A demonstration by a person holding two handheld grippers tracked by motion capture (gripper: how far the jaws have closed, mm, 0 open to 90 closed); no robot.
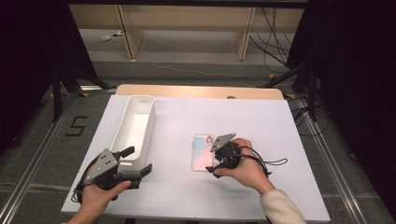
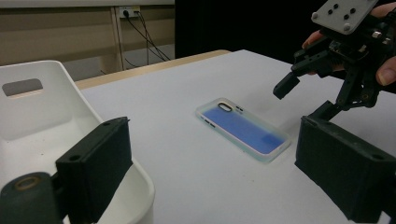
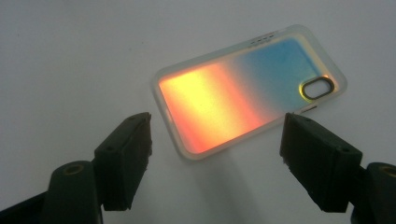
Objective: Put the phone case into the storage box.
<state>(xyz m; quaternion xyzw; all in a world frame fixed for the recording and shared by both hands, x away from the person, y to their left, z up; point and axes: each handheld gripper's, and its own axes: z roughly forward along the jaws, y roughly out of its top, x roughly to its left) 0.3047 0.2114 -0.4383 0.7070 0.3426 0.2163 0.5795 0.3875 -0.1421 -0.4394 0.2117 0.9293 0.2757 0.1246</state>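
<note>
The phone case (image 1: 202, 152) lay flat on the white table (image 1: 261, 126), right of centre, its iridescent back up and its camera cutout at the far end. Its long axis ran near to far, roughly in line with the white tray (image 1: 135, 126) that lay well to its left.

The right gripper (image 1: 214, 161) sat just beside the case's right long edge, toward its near half, pointing leftward across it. In the right gripper view the case (image 3: 243, 88) lay just ahead of the two pads (image 3: 126, 156), its near long edge running across the gap between them and its length wider than that gap. The jaws stood wide, with nothing between them and no contact with the case. Judging from this, a grasp would have to take the case across its short width, so the gripper would need to turn or come down over one edge.

The left gripper (image 1: 138, 164) rested at the near end of the tray, well apart from the case, jaws spread wide and empty. In the left gripper view one pad (image 2: 98, 163) hung over the tray's rim (image 2: 140, 179), and the case (image 2: 243, 128) lay off to the right. The right hand (image 1: 245, 165) was plainly the nearer of the two.
</note>
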